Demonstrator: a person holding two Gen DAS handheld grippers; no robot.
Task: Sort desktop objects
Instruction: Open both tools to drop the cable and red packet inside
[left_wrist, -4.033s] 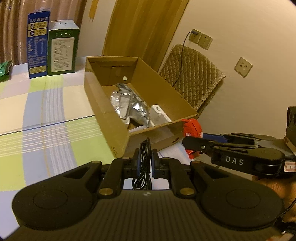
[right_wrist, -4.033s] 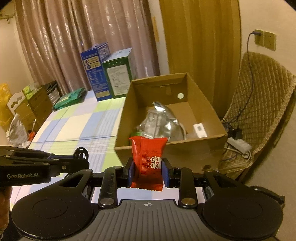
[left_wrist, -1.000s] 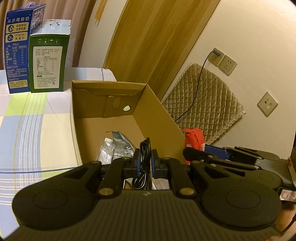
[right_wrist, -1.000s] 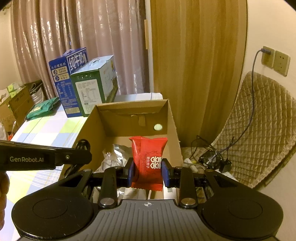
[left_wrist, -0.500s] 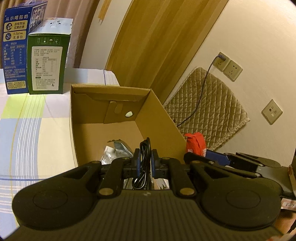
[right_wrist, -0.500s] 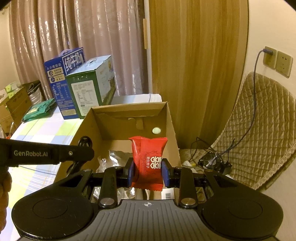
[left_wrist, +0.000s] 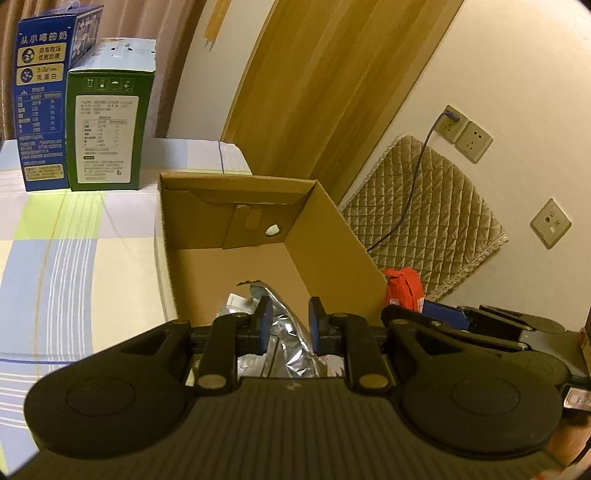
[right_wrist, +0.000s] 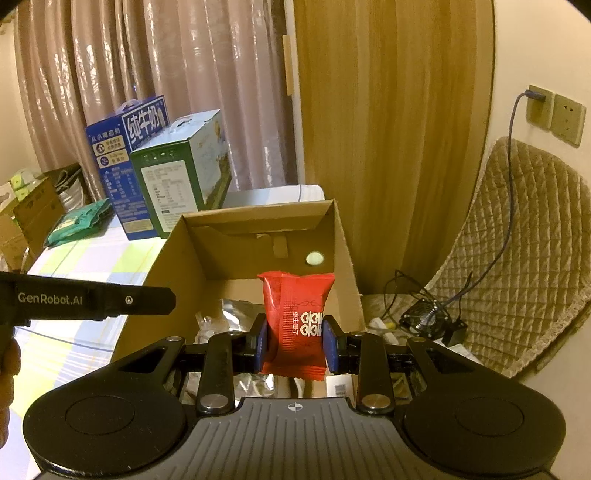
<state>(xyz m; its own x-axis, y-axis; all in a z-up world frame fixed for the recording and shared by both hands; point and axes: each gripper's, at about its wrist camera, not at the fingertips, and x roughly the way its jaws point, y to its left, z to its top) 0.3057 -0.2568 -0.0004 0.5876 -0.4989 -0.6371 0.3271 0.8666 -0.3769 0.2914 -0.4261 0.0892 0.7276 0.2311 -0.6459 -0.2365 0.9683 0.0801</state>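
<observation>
An open cardboard box (left_wrist: 332, 236) (right_wrist: 343, 251) stands on the checked tablecloth, with silver foil packets (left_wrist: 295, 343) (right_wrist: 236, 314) inside. My left gripper (left_wrist: 290, 321) hangs over the box, open and empty; the black cable is not in view. My right gripper (right_wrist: 295, 339) is shut on a red snack packet (right_wrist: 295, 317) above the box's right side. That packet also shows in the left wrist view (left_wrist: 404, 288), beyond the box wall.
A blue milk carton (left_wrist: 40, 99) and a green carton (left_wrist: 107, 125) stand at the table's far end. A green pouch (right_wrist: 77, 221) lies left of them. A quilted chair (right_wrist: 517, 258), wall sockets (right_wrist: 554, 114) and floor cables (right_wrist: 428, 317) are to the right.
My left gripper has opened and the black cable it held is gone from between its fingers. Both grippers have moved forward over the box. The right gripper still holds the red packet.
</observation>
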